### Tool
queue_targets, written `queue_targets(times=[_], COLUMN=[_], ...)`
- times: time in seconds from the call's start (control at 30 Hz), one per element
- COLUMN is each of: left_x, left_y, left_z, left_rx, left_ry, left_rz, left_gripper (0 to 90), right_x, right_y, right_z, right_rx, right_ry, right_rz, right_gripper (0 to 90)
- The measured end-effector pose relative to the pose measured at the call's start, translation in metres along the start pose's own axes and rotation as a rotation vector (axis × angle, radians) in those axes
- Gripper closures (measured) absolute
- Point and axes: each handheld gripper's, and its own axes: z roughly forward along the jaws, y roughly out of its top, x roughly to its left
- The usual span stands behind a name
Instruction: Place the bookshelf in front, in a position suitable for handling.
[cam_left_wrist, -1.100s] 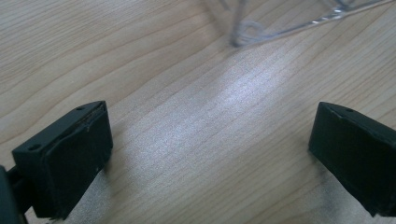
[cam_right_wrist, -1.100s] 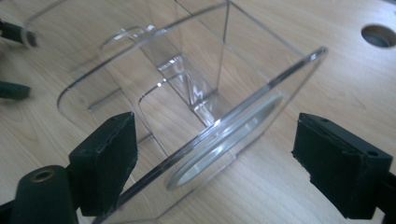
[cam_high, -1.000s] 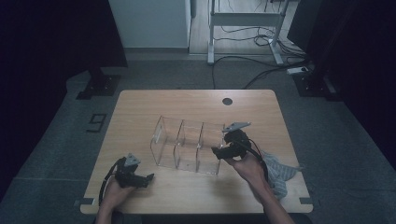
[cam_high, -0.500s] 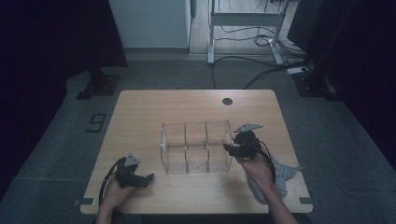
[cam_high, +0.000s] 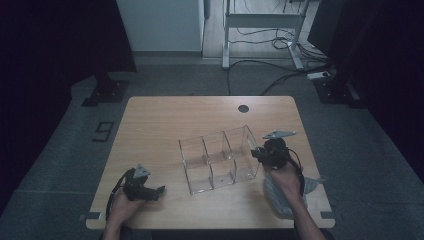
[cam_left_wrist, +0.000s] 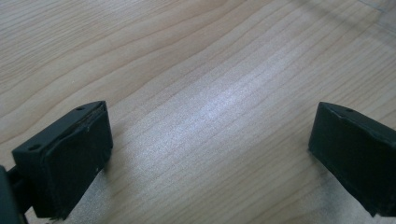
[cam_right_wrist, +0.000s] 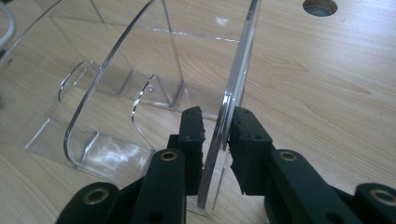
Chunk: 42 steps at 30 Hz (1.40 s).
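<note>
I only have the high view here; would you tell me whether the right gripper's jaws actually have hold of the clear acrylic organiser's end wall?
Observer: Yes. In the right gripper view, the right gripper has just been closing its jaws, and they now pinch the end wall of the clear three-compartment acrylic organiser between them.
Operator: Thank you. Where on that wall do they grip?
Observer: On its lower part, close to the wooden table.
Operator: And how do the left gripper's jaws stand?
Observer: The left gripper has its jaws wide apart, with only bare wood between them.
</note>
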Motion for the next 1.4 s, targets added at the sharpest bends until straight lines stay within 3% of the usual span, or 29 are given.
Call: queue_targets(times=[0.33,0.63,0.93,1.1,1.23,1.4], left_x=[-0.002,-0.005,-0.008,-0.011,-0.014,-0.02], left_y=[0.001,0.007,0.018,0.024,0.027,0.031], left_z=[0.001,-0.006,-0.034,-0.053,-0.063,-0.066], left_rx=[0.003,0.042,-0.075,-0.149,-0.201,-0.22], left_ry=[0.007,-0.008,-0.01,-0.022,-0.048,-0.095], left_rz=[-0.01,-0.012,-0.012,0.018,0.039,0.072], left_gripper=[0.0,0.0,0.0,0.0,1.7,3.2], right_x=[-0.004,0.001,0.013,0.019,0.024,0.028], right_y=[0.008,0.016,0.023,0.027,0.03,0.034], right_z=[0.006,0.015,0.026,0.032,0.037,0.042], right_rx=[0.016,0.029,0.041,0.049,0.052,0.064], right_ry=[-0.005,0.02,0.054,0.078,0.1,0.104], right_rz=[-0.036,-0.076,-0.108,-0.123,-0.136,-0.151], right_gripper=[78.1,79.5,80.8,81.6,81.8,82.5])
